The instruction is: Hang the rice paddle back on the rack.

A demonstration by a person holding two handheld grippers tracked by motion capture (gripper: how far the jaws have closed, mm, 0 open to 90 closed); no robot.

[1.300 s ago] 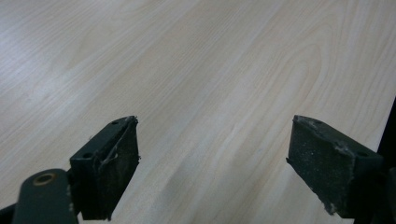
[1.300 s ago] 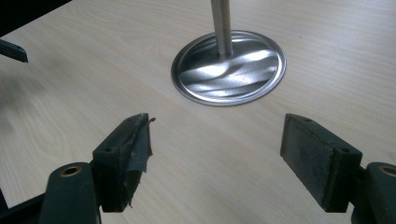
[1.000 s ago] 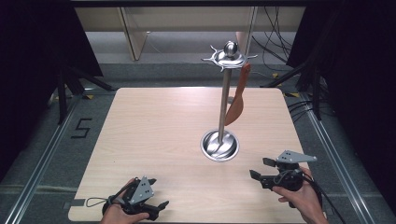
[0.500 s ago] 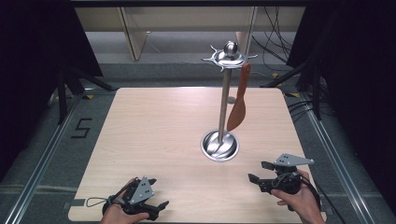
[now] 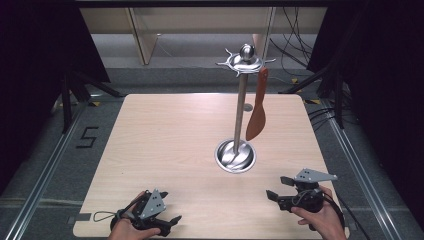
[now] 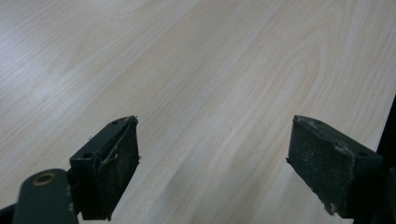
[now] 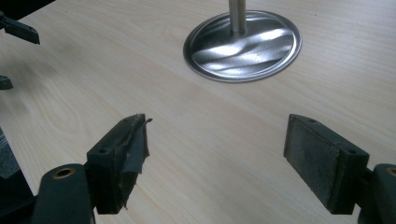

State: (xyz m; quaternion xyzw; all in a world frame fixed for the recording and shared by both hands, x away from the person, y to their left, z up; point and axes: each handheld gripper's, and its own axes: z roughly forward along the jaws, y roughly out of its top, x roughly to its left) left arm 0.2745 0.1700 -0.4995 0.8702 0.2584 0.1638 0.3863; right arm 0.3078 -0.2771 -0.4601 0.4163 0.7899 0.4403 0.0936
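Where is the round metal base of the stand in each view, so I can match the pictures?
High view: the base sits right of the table's centre, under the pole.
Left gripper view: the base is not in it; bare table lies past the open jaws.
Right gripper view: the base is at top centre, beyond the open jaws.
Shared landmark: the pale wood table.

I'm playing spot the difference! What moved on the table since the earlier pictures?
Only the right gripper moved: it slid a little back toward the person's edge of the table, open and empty. The left gripper stayed put near the front edge, also open. The metal stand and the brown spatula hanging from it did not move. Nothing was picked up.
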